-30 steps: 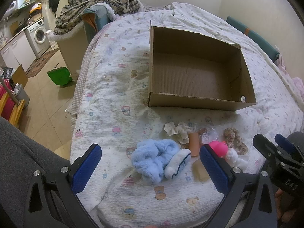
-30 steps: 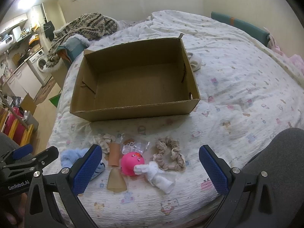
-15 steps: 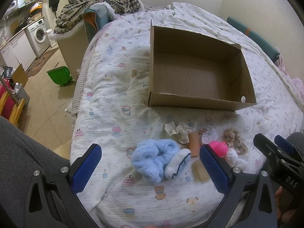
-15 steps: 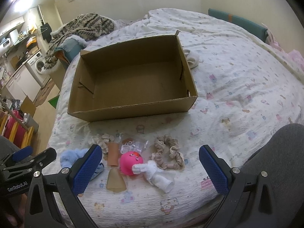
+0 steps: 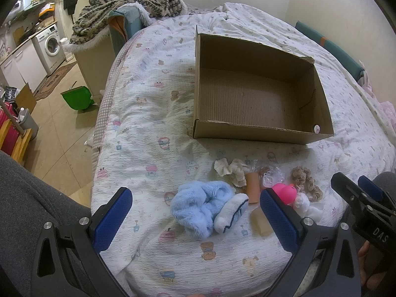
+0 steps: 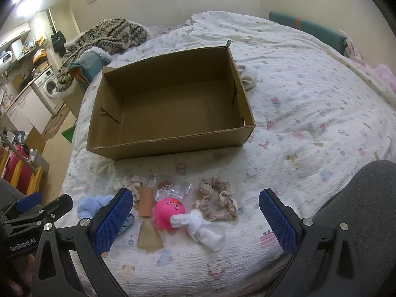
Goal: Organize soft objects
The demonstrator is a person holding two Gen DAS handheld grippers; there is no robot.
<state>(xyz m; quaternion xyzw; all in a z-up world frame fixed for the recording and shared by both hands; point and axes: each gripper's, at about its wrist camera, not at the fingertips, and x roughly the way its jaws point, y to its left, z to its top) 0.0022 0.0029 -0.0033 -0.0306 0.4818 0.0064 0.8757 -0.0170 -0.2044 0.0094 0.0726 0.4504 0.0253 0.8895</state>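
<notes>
Fluffy blue sock lies near the bed's front edge, just before the empty cardboard box. It looks light and squashy, so pinch its thick middle. Its long side runs toward the box. Left gripper and right gripper both gape wide, holding nothing.

Left gripper — "GenRobot.AI"; right gripper — "DAS".

1 cardboard box, 2 scrunchies, 1 pink toy
</notes>
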